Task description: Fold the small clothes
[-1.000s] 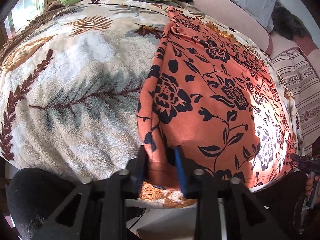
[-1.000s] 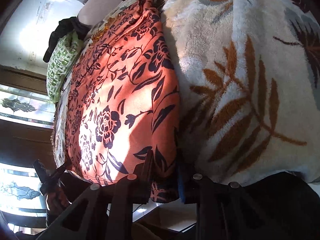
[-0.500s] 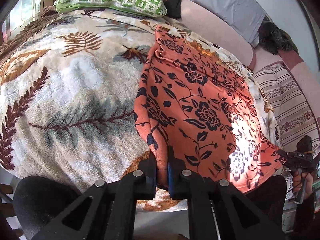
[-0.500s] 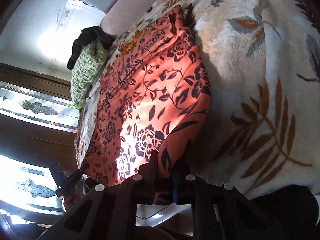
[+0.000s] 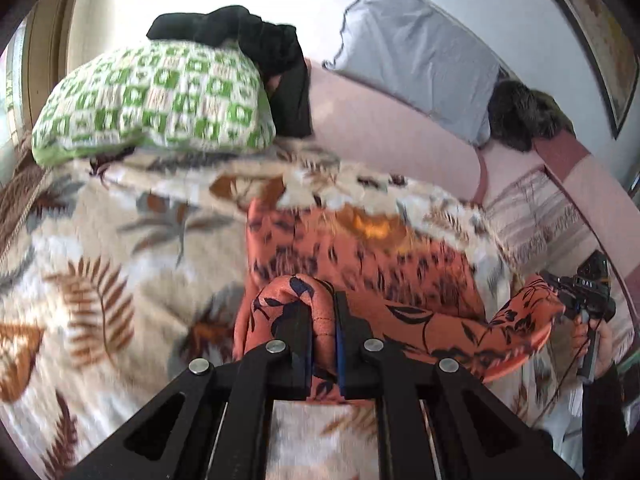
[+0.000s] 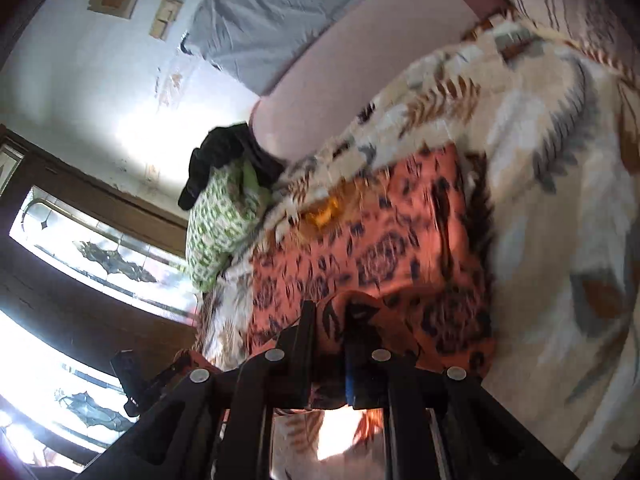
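Note:
An orange garment with a dark floral print (image 5: 360, 256) lies on a fleecy leaf-patterned blanket (image 5: 120, 260). Its near hem is lifted off the blanket and hangs between my two grippers. My left gripper (image 5: 323, 304) pinches the hem's left corner, which bulges up between the pads; its jaws are opening slightly. At the right edge of the left wrist view, the right gripper (image 5: 576, 292) holds the other corner. In the right wrist view my right gripper (image 6: 332, 308) is shut on that corner of the garment (image 6: 380, 256). The left gripper (image 6: 132, 376) shows dark at the lower left.
A green-and-white checked pillow (image 5: 152, 100) with a black cloth (image 5: 248, 40) on it lies at the far end. A grey pillow (image 5: 412, 52) leans on the pink backrest (image 5: 380, 132). A striped cover (image 5: 532, 208) lies to the right. A patterned glass window (image 6: 100, 256) is on the left.
The left jaws closed on the near hem. Both grippers then rose and moved toward the far end, lifting the hem off the blanket and carrying it over the garment.

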The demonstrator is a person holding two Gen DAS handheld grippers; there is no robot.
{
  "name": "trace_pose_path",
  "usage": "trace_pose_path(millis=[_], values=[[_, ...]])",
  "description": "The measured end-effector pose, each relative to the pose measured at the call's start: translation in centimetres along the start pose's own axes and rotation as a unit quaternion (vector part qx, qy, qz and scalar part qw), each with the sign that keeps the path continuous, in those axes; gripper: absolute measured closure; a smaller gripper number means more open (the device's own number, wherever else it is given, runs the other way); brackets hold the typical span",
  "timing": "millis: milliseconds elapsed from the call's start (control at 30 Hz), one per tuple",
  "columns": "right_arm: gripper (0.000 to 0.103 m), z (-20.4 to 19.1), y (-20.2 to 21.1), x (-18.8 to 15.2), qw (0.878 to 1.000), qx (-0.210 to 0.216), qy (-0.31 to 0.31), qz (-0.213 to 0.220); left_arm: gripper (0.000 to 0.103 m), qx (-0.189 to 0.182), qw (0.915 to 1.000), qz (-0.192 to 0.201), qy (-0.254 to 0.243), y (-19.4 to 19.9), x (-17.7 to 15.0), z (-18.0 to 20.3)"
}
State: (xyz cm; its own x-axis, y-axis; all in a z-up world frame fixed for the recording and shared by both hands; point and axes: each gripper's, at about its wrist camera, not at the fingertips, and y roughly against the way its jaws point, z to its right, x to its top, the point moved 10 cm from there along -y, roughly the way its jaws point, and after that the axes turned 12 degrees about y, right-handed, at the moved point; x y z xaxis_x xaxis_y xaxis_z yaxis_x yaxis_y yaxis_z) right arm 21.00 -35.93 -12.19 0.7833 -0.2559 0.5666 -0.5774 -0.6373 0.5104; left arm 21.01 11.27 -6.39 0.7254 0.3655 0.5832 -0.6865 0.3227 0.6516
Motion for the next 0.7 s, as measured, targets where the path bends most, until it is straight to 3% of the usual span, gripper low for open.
trace_pose_path(millis=[67,100,133,167,233,267,367,433,500,633,700], values=[[0.086,1.3,-1.8,5.2,0.999,0.002,-0.006,0.034,0.067,0.03,0.999,0.032,0.004,-3.9,3.9,-0.5],[0.08,2.3,-3.4,6.8,0.999,0.006,-0.004,0.035,0.028,0.052,0.9983,0.026,0.007,-6.5,4.9,-1.3],[0.052,3.8,-5.1,7.6,0.999,-0.007,-0.011,0.029,0.015,0.079,0.9968,0.013,0.009,-8.9,5.3,-2.6],[0.013,5.7,-6.5,7.6,0.998,-0.043,-0.024,0.025,0.015,0.106,0.9943,0.001,0.015,-11.0,5.2,-4.1],[0.011,8.6,-7.5,5.9,0.994,-0.101,-0.036,0.022,0.017,0.151,0.9876,-0.026,0.035,-12.8,3.9,-7.2],[0.011,9.2,-7.5,4.3,0.992,-0.111,-0.049,0.018,0.017,0.146,0.9878,-0.02,0.05,-12.3,3.5,-8.1],[0.011,7.5,-6.4,-1.0,0.996,-0.084,-0.03,-0.001,0.016,0.121,0.9897,0.013,0.076,-8.5,1.0,-9.5],[0.011,5.8,-5.3,-4.9,0.997,-0.072,-0.02,-0.014,0.016,0.098,0.9916,0.012,0.083,-6.0,-2.0,-9.5],[0.011,5.3,-4.6,-8.2,0.997,-0.053,-0.048,-0.022,0.016,0.073,0.992,0.002,0.103,-4.5,-5.2,-9.2],[0.012,4.4,-5.4,-12.5,0.99,0.001,-0.138,-0.012,0.016,0.022,0.9864,-0.033,0.159,-5.2,-10.2,-6.7],[0.012,4.8,-6.3,-12.3,0.986,-0.002,-0.166,0.013,0.016,0.03,0.9856,-0.029,0.164,-6.6,-10.6,-5.8]])
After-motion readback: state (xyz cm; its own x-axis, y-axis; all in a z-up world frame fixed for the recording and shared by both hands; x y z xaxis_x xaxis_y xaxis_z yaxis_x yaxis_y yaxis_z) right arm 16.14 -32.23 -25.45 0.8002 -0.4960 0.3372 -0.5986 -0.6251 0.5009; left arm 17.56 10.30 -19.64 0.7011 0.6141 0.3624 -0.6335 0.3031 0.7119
